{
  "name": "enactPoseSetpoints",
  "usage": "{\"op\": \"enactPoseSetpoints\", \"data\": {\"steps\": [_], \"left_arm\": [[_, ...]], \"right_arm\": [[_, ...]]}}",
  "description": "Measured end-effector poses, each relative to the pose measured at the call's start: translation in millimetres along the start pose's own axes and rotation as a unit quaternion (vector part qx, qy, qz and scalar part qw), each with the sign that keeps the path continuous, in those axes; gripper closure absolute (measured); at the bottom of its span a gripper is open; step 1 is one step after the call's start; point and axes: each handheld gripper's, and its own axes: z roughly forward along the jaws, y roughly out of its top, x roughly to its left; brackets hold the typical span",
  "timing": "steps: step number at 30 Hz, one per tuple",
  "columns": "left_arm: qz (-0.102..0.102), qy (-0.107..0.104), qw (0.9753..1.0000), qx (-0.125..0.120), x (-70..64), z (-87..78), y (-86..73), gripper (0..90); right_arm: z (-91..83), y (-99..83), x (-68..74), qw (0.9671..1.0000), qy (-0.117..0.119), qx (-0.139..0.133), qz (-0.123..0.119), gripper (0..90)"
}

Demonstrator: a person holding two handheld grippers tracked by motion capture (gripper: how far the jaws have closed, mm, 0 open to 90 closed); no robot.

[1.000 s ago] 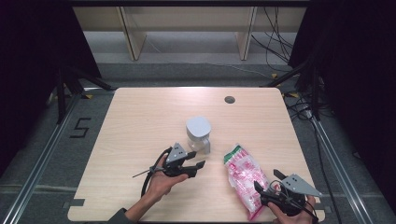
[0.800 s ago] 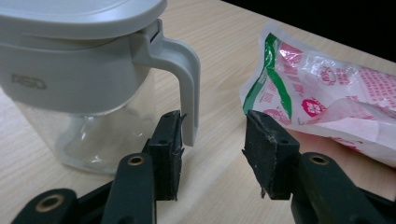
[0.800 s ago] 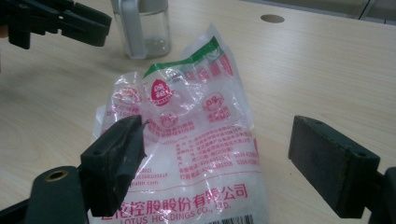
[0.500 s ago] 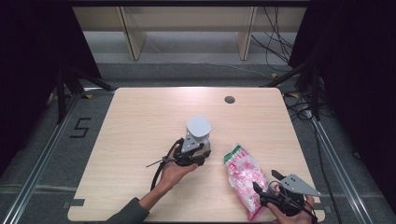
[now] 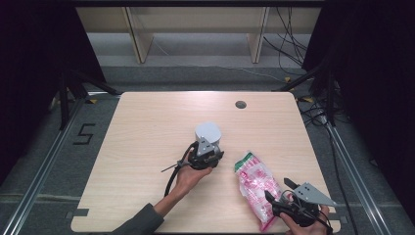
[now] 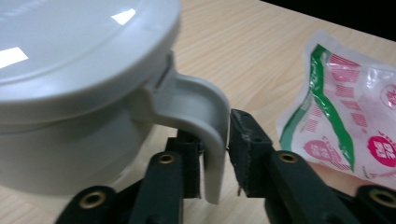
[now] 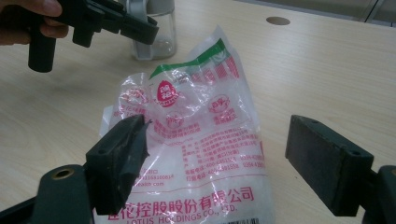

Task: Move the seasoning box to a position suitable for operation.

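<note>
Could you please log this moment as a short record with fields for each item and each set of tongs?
surface: wooden table
container: grey-lidded jar, upright, near the table's middle
jar clasp: grey lid latch hangs down between the jaws of the left tongs
left tongs: jaws on either side of the latch, a slim gap at one side, not clamped
bag: clear pouch with red and green print, lying flat
right tongs: jaws wide apart over the pouch's near end
table hole: dark round grommet, far side

Pale wooden table (image 5: 147, 147), lidded grey jar (image 5: 208, 134), printed plastic bag (image 5: 256, 188) lying flat
</note>
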Motion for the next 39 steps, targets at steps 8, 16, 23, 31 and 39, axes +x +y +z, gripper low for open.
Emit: {"op": "enactPoseSetpoints", "data": {"steps": [8, 16, 23, 31, 39], "left_arm": [[-0.005, -0.004, 1.0, 0.001, 9.9, -15.7, -7.0, 74.4], [-0.017, 0.008, 0.9998, 0.005, 27.6, -44.5, -19.6, 71.0], [-0.019, 0.021, 0.9996, 0.008, 41.2, -66.0, -28.6, 69.3], [-0.035, 0.06, 0.9975, -0.005, 62.5, -87.9, -36.9, 67.4], [-0.011, 0.087, 0.9958, -0.025, 78.8, -87.3, -26.3, 66.0]], "right_arm": [[-0.9, -0.3, -1.2, 0.9999, -0.002, 0.003, -0.013, 21.9], [0.8, 0.1, 0.2, 1.0, -0.002, -0.002, -0.005, 22.1], [-0.9, 0.0, -1.0, 0.9999, -0.005, 0.002, -0.014, 22.1], [-0.1, 0.4, 0.5, 0.9998, -0.009, 0.0, -0.016, 22.1], [-0.3, 0.5, -0.2, 0.9998, 0.0, 0.006, -0.022, 22.1]]}}
